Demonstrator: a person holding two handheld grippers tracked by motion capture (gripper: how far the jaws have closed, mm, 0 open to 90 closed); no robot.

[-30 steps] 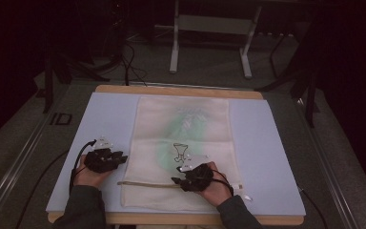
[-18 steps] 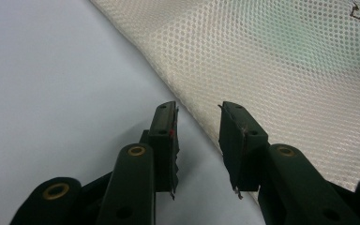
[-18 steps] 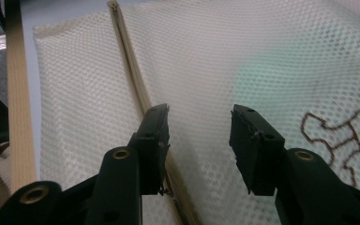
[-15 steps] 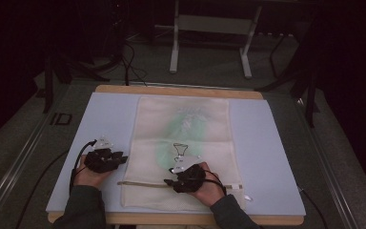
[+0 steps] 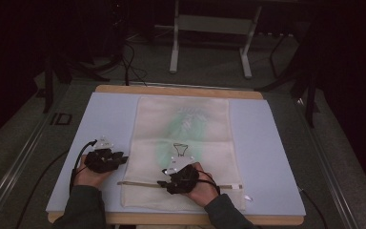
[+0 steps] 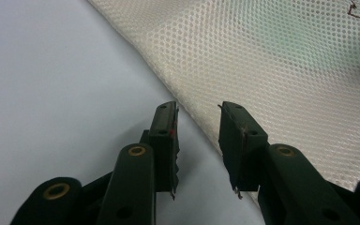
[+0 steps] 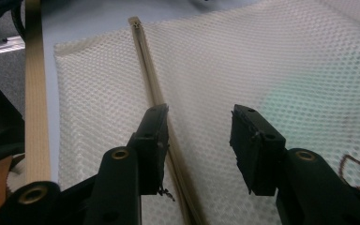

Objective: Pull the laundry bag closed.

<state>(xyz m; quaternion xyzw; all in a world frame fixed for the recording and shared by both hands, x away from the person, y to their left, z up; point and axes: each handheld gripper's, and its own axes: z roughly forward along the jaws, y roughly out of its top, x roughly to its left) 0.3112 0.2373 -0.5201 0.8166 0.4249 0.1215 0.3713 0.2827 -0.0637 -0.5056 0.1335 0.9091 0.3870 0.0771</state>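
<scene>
A cream mesh bag (image 5: 181,143) lies flat in the middle of the light blue mat (image 5: 109,119), with something green (image 5: 190,124) and a dark wire outline (image 5: 182,149) showing through the mesh. Its zipper (image 5: 138,183) runs across the near part of the bag. My left gripper (image 5: 121,158) is open at the bag's left edge (image 6: 187,103), one jaw over the mat (image 6: 51,70) and the other over the mesh. My right gripper (image 5: 164,183) is open over the bag (image 7: 272,56). The zipper (image 7: 145,61) passes under its left jaw, and nothing is held.
The table's wooden edge (image 5: 171,89) frames the mat, and its near edge (image 7: 35,93) shows in the right gripper view. A small white scrap (image 5: 248,196) lies by the bag's near right corner. Metal stand legs (image 5: 174,52) and cables (image 5: 128,62) occupy the floor behind the table.
My right gripper has slid left along the zipper line. The left gripper has stayed by the bag's left edge.
</scene>
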